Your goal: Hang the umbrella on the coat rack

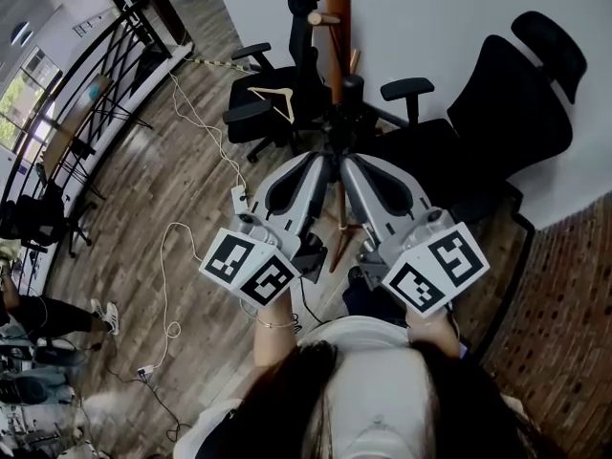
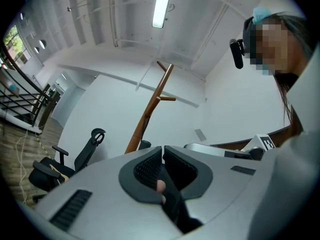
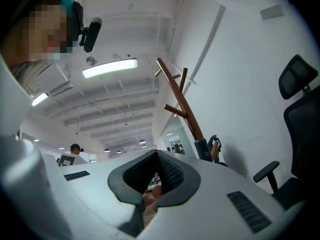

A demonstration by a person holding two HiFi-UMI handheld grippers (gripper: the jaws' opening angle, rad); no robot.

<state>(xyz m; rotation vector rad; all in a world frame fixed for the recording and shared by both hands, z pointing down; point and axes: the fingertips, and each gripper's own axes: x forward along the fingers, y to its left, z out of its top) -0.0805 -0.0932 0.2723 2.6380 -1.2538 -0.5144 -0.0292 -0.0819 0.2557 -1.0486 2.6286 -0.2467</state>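
The brown wooden coat rack (image 1: 337, 8) stands against the white wall; its pole and pegs also show in the left gripper view (image 2: 150, 109) and the right gripper view (image 3: 182, 104). A dark folded umbrella (image 1: 346, 94) sits upright against the pole, and its brown handle (image 3: 215, 150) points up. My left gripper (image 1: 323, 161) and right gripper (image 1: 346, 161) meet tip to tip just below it. The left gripper (image 2: 162, 151) is shut on a narrow black band of the umbrella. The right gripper (image 3: 157, 154) is also shut, with a similar dark band trailing from its jaws.
A black office chair (image 1: 277, 103) with a wooden hanger (image 1: 273, 97) on it stands left of the rack. A larger black chair (image 1: 516, 94) stands to the right. White cables (image 1: 172, 285) lie on the wood floor. A brick wall (image 1: 564, 333) runs along the right.
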